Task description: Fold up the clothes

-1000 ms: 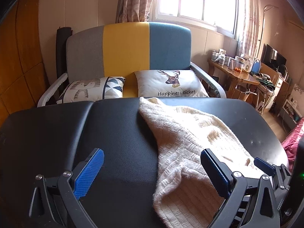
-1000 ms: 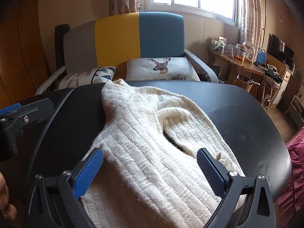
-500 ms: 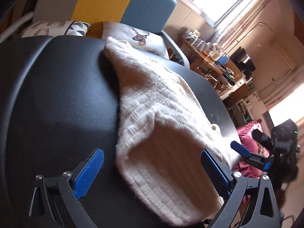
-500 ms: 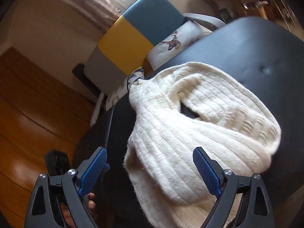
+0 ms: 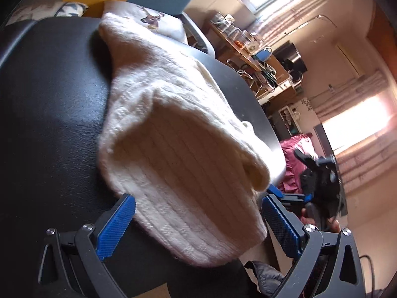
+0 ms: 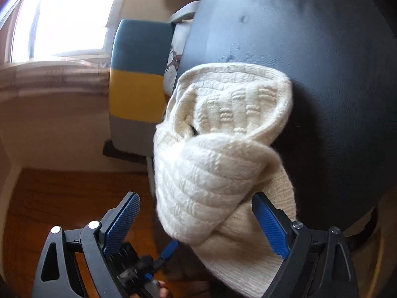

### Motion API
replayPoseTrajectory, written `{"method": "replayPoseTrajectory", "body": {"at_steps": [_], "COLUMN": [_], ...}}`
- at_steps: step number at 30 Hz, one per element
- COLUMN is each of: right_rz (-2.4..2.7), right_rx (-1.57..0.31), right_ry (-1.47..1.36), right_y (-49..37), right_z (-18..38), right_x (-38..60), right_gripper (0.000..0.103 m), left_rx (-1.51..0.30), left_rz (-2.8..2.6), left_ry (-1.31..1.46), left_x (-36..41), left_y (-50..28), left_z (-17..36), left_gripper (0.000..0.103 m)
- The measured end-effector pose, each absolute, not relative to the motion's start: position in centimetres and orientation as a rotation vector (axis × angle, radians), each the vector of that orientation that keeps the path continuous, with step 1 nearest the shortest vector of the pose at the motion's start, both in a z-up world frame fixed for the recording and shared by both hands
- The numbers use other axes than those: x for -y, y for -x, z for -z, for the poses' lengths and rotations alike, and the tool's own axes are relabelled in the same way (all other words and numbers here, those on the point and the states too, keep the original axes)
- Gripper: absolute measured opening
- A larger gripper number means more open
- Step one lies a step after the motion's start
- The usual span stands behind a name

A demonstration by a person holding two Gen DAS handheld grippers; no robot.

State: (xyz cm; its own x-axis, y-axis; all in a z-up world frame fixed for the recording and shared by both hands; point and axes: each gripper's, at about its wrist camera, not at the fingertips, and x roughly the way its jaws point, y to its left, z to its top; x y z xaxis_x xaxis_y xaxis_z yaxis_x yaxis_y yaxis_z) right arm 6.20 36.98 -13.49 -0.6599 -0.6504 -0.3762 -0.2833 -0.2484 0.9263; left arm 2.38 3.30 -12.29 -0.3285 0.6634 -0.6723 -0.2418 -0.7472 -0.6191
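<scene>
A cream knitted sweater (image 5: 173, 134) lies crumpled on a black padded table (image 5: 49, 99), its near hem hanging over the table's edge. My left gripper (image 5: 198, 226) is open, its blue pads either side of the hem, not closed on it. My right gripper (image 6: 196, 223) is open too, straddling a bunched fold of the sweater (image 6: 218, 149) at the table's (image 6: 322, 62) edge. The right gripper also shows in the left wrist view (image 5: 285, 196), low beside the sweater's right corner.
A sofa with grey, yellow and blue back (image 6: 136, 87) and a deer pillow (image 5: 153, 19) stands behind the table. A wooden desk with clutter (image 5: 243, 47) and a red bedspread (image 5: 297, 154) lie to the right. Wooden floor (image 6: 62, 198) lies below.
Both grippers have tilted and swung toward the sweater's near end, the left rolling right, the right rolling left. The sweater's near part looks more bunched. Both jaws stay open.
</scene>
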Motion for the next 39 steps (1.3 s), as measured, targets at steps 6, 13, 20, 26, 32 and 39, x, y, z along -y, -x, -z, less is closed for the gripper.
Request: {"method": "replayPoseTrajectory", "body": {"at_steps": [6,13,20,26,32,39], "right_rz": [1.997,1.964,2.193,2.359,2.443,2.506], "right_rx": [1.245,1.08,0.634,0.686,0.362,0.516], "right_ry": [-1.026,-1.227,-1.422,-1.477,-1.576,-1.452], "right_y": [-0.9,1.6,-2.6,-5.0,-4.8,-4.5], "right_z": [7.3,10.9,9.8,10.6,12.2,11.8], "right_x": [-30.5,-24.0,-23.0,-25.5,-22.3,-22.6], "right_gripper": [0.094,0.095,0.093,0.093,0.101,0.103], "left_rx": [0.432,0.6,0.152,-0.379,-0.494,-0.376], "left_rz": [-2.256,-2.282,-2.201,-2.125,-2.011,-2.011], "left_ry": [1.262,1.182,1.045,1.011,1.11,1.236], "left_x": [-3.0,0.9,-7.2,-17.2,-21.2,-20.1], "left_y": [-3.0,-2.4,0.5,0.7,2.3,4.5], "left_z": [9.9,8.5,4.3,6.8,11.2,13.1], "left_gripper": [0.103,0.103,0.103,0.103,0.096,0.029]}}
